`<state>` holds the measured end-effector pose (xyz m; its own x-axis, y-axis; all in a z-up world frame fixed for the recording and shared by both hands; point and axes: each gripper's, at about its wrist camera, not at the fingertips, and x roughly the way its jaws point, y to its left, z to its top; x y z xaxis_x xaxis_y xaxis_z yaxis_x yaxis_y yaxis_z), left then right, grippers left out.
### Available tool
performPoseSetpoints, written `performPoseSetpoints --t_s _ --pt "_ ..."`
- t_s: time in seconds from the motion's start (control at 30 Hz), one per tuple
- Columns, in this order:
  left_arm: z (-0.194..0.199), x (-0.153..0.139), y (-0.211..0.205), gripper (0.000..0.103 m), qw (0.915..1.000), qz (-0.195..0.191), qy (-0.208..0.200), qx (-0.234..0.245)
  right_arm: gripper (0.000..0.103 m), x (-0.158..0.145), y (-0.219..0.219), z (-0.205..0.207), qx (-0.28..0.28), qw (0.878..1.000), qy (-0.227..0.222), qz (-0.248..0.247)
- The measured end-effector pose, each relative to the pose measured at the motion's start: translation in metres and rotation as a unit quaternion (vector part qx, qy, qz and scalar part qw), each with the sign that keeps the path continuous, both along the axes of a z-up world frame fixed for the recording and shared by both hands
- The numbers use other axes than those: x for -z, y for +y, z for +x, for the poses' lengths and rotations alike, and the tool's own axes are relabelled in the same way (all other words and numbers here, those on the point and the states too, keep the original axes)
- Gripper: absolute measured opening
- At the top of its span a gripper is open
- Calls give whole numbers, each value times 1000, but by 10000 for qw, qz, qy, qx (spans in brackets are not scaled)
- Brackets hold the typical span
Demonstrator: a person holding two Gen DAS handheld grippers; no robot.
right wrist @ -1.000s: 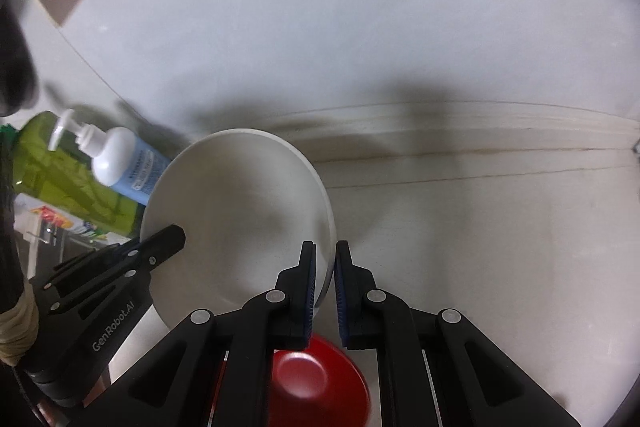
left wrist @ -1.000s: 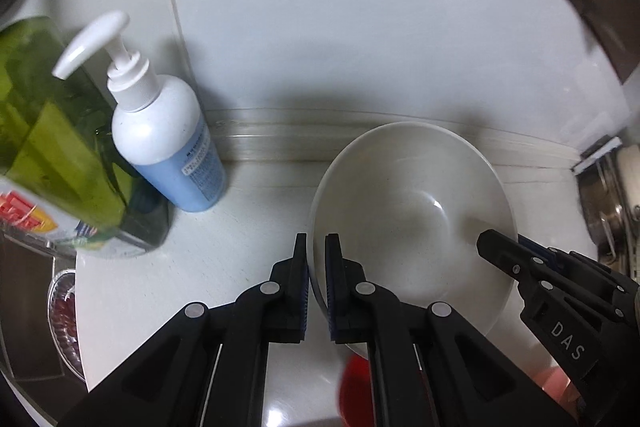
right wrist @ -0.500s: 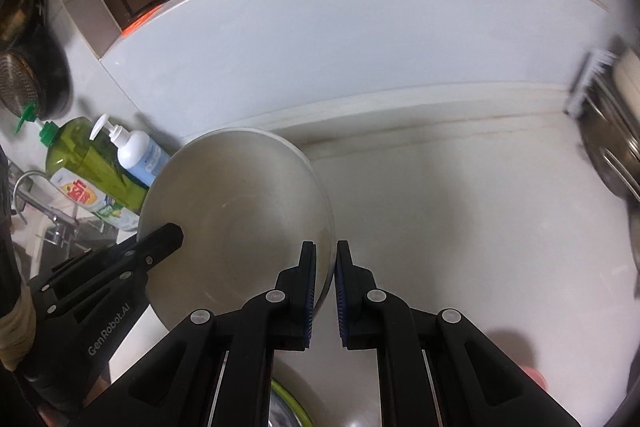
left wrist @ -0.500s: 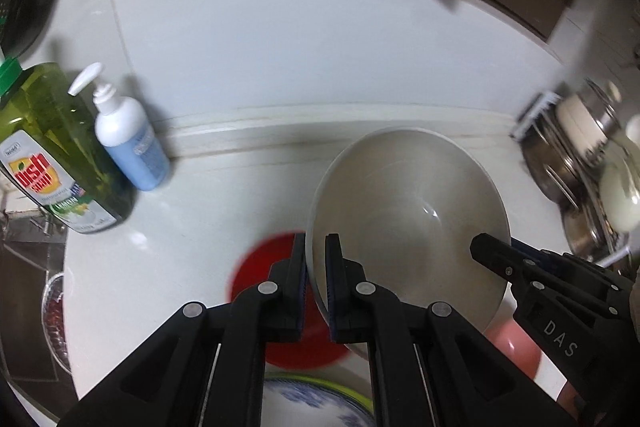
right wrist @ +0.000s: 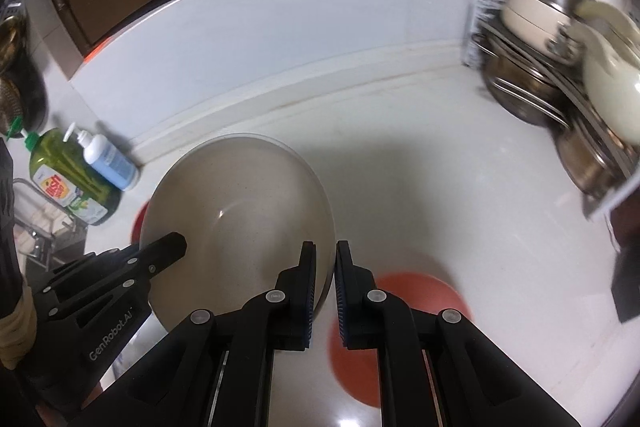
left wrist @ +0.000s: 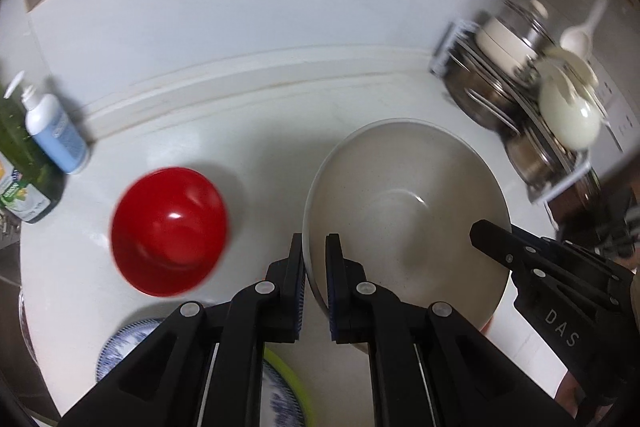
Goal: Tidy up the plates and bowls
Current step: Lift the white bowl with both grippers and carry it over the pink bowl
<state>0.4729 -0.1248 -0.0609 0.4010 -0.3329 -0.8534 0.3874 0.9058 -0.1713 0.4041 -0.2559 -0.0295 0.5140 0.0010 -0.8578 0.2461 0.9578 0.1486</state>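
Note:
A large beige bowl point(left wrist: 400, 211) point(right wrist: 240, 199) hangs above the white counter, held from both sides. My left gripper point(left wrist: 314, 259) is shut on its left rim, with the rim pinched between the blue pads. My right gripper point(right wrist: 325, 263) is shut on the opposite rim, and it shows at the bowl's right edge in the left wrist view. A red bowl point(left wrist: 170, 231) stands on the counter to the left. A blue-patterned plate point(left wrist: 128, 335) with a green-rimmed one lies below the left fingers. A salmon plate point(right wrist: 432, 291) lies under the right gripper.
A dish rack point(left wrist: 520, 99) point(right wrist: 560, 67) with steel pots and cream ware stands at the right against the wall. A white-and-blue pump bottle point(right wrist: 108, 159) and a green detergent bottle point(right wrist: 68, 179) stand at the left by the sink. The counter point(right wrist: 420, 167) meets the wall behind.
Both grippers carried the bowl up, rightward and back from the wall. The bottles slid far left, the red bowl and plates came into view, and the dish rack appeared at the right.

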Motion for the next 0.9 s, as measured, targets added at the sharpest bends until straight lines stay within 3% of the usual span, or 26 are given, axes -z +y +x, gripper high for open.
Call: performPoseSetpoints --t_s 0.4,0.9 --pt "-34 20 -51 11 9977 165 287 588 11 14 -47 -54 450 9987 210 -91" --pt "-46 51 -85 11 9934 532 565 842 11 52 -80 -78 676 9959 587 109"
